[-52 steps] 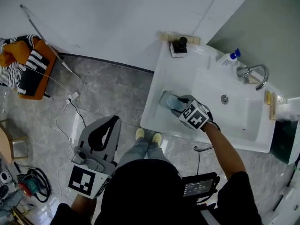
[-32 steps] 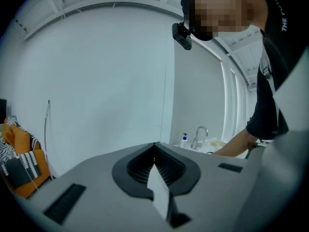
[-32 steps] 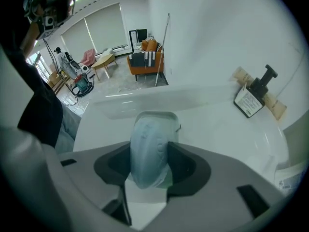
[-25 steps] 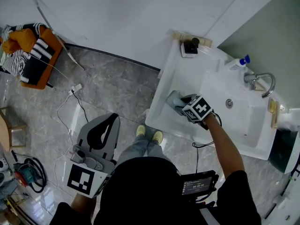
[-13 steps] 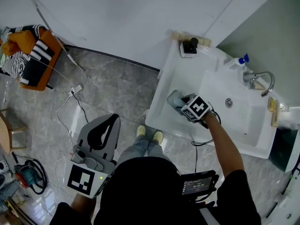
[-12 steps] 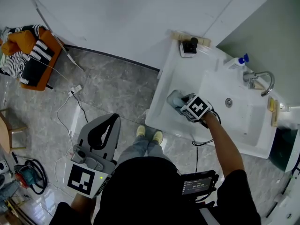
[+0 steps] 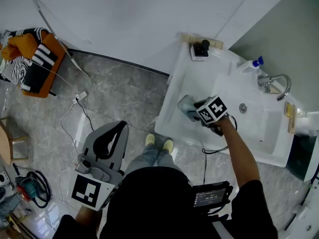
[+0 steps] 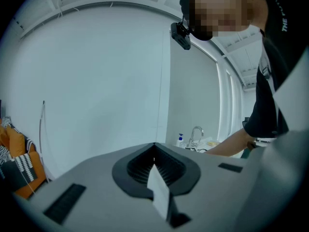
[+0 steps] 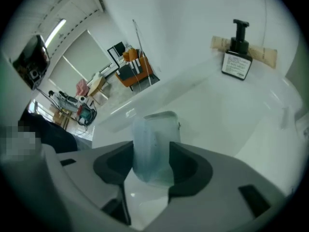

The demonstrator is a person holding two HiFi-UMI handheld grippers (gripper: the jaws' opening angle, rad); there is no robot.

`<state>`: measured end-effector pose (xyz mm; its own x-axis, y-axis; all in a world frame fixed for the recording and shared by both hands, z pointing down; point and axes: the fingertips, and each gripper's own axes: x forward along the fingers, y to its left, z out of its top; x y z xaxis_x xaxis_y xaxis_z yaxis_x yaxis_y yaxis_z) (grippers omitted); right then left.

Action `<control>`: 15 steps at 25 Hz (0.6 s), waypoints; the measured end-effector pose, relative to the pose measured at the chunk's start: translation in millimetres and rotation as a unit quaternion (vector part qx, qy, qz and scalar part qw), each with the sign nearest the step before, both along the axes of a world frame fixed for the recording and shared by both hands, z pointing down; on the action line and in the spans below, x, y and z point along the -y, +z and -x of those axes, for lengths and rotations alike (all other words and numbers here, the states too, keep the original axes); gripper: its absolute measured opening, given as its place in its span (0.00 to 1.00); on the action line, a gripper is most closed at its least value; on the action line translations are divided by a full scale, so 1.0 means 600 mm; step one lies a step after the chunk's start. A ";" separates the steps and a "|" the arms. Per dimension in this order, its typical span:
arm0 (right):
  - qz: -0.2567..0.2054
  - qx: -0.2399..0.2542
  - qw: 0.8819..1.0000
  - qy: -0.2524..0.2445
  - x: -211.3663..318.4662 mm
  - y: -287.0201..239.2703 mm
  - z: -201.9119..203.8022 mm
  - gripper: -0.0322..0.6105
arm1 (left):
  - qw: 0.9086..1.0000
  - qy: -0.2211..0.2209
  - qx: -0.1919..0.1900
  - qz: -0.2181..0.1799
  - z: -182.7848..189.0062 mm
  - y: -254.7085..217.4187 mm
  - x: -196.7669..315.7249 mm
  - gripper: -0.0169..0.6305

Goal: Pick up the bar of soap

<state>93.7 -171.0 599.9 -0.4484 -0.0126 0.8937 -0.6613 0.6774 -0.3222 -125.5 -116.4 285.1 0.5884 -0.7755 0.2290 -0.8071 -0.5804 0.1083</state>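
Observation:
The bar of soap (image 9: 153, 146) is pale blue-green and translucent. It stands on end between the jaws of my right gripper (image 9: 153, 170), and both jaws touch its sides while they are opening. In the head view the bar of soap (image 7: 184, 104) and the right gripper (image 7: 189, 108) hang over the near left rim of the white sink (image 7: 167, 114). My left gripper (image 7: 118, 128) hangs low over the floor by the person's left side, its jaws together with nothing held. In the left gripper view the left gripper (image 8: 154, 159) points at a bare white wall.
A black pump bottle (image 7: 201, 49) stands at the sink's far corner, also in the right gripper view as the pump bottle (image 9: 237, 57). A blue-capped bottle (image 7: 249, 64) and the faucet (image 7: 273, 81) are at the back right. An orange seat with striped cloth (image 7: 30, 63) and cables (image 7: 75, 106) lie on the floor.
The right hand has lifted and turned a little over the sink's rim, with the soap still between the jaws. The left gripper has not moved.

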 end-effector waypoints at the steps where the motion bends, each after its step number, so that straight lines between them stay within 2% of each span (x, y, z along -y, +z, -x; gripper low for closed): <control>1: -0.013 -0.023 0.999 -0.021 0.000 0.005 -0.002 0.40 | 1.000 0.001 0.000 0.001 -0.001 0.001 -0.001 0.04; 3: -0.046 -0.074 0.993 -0.080 -0.002 0.017 -0.002 0.40 | 1.000 0.003 0.001 0.001 -0.004 0.001 -0.004 0.04; 5: -0.084 -0.118 0.979 -0.145 -0.005 0.024 0.004 0.34 | 1.000 0.005 0.001 0.001 -0.005 0.002 -0.006 0.04; 8: -0.109 -0.141 0.963 -0.201 -0.008 0.025 0.014 0.32 | 1.000 0.002 0.002 0.000 0.002 0.000 -0.008 0.04; 11: -0.110 -0.137 0.962 -0.207 -0.010 0.024 0.016 0.30 | 1.000 -0.001 0.003 -0.003 0.007 -0.002 -0.010 0.04; 15: -0.125 -0.121 0.968 -0.181 -0.003 0.008 0.013 0.28 | 1.000 -0.003 0.001 -0.003 0.015 -0.004 -0.013 0.04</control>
<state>85.7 -169.2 604.8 -0.2416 -0.1242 0.9624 -0.4020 0.9155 0.0173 -134.4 -108.4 282.4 0.5826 -0.7809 0.2253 -0.8112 -0.5758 0.1022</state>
